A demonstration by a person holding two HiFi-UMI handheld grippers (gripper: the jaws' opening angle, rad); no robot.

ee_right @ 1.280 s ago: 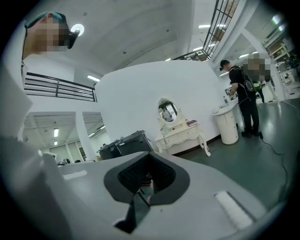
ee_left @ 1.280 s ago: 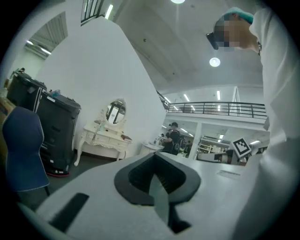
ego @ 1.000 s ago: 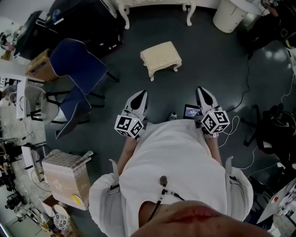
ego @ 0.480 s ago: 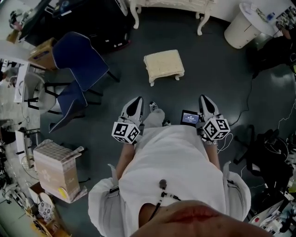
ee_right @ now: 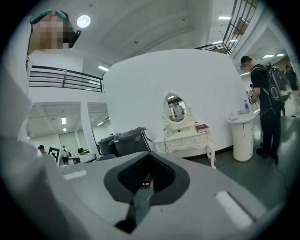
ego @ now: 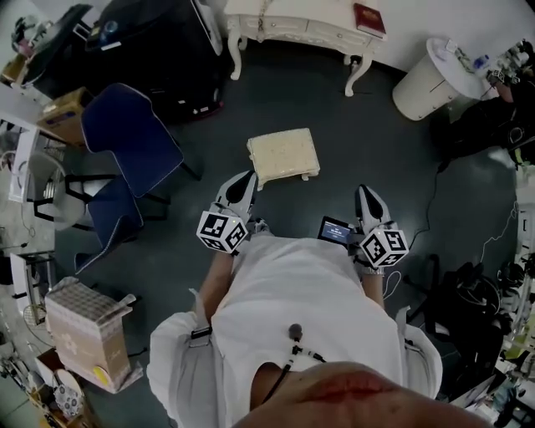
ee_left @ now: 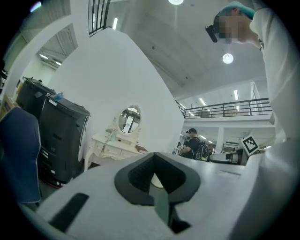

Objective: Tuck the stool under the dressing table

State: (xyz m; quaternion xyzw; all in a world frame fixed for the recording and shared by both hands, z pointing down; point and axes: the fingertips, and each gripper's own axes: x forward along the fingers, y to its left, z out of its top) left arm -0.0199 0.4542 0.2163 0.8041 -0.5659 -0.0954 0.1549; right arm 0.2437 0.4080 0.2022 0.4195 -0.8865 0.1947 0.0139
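The cream padded stool (ego: 282,155) stands on the dark floor, short of the white dressing table (ego: 301,25) at the top of the head view. My left gripper (ego: 244,180) is shut and empty, its tip just left of the stool's near corner. My right gripper (ego: 365,196) is also shut and empty, off to the stool's right. In the left gripper view the left gripper (ee_left: 157,190) points level at the dressing table (ee_left: 116,146) and its oval mirror (ee_left: 130,119). The right gripper (ee_right: 143,187) faces the dressing table (ee_right: 186,138) too. Both gripper bodies hide the stool.
A blue chair (ego: 134,129) and black cases (ego: 159,42) are to the left. A white round cabinet (ego: 426,79) stands at the right of the table. A cardboard box (ego: 84,330), floor cables and black bags (ego: 468,276) lie around. A person with a backpack (ee_right: 265,98) stands beside the cabinet.
I have walked forward: the stool and dressing table sit nearer, and the stool is now just ahead of my left gripper. Both grippers stayed shut.
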